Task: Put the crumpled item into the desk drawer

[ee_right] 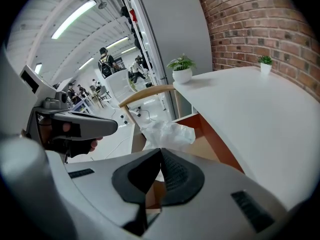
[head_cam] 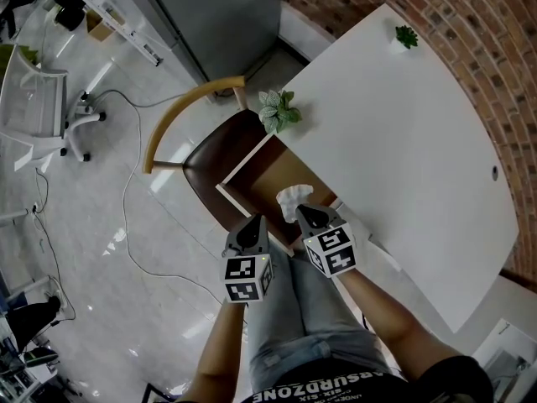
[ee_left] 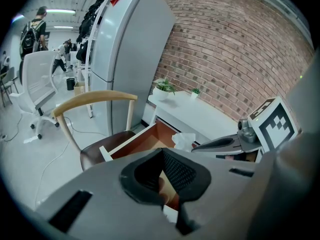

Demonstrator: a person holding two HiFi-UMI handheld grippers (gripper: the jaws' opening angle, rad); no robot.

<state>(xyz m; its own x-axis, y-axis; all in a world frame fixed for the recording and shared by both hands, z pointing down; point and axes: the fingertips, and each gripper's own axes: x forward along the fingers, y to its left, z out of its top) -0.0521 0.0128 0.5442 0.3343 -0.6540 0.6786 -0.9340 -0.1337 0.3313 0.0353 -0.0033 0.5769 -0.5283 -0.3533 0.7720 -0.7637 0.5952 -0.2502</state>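
Note:
The crumpled white item (head_cam: pixel 293 197) hangs over the open drawer (head_cam: pixel 244 163) under the white desk (head_cam: pixel 403 141). My right gripper (head_cam: pixel 303 213) is shut on its near end. In the right gripper view the crumpled item (ee_right: pixel 168 133) bulges out just past the closed jaws of the right gripper (ee_right: pixel 161 152), with the drawer's brown inside (ee_right: pixel 210 145) below. My left gripper (head_cam: pixel 254 226) hovers just left of it, shut and holding nothing. The left gripper view shows the left gripper (ee_left: pixel 163 152), the crumpled item (ee_left: pixel 184 139) and the drawer (ee_left: pixel 142 140).
A wooden chair (head_cam: pixel 198 159) with a brown seat stands right against the drawer front. On the desk's edge by the drawer sits a potted plant (head_cam: pixel 278 112), with a smaller plant (head_cam: pixel 406 36) at the far corner. A brick wall (head_cam: pixel 503 49) runs behind the desk. Cables trail across the floor (head_cam: pixel 134 225).

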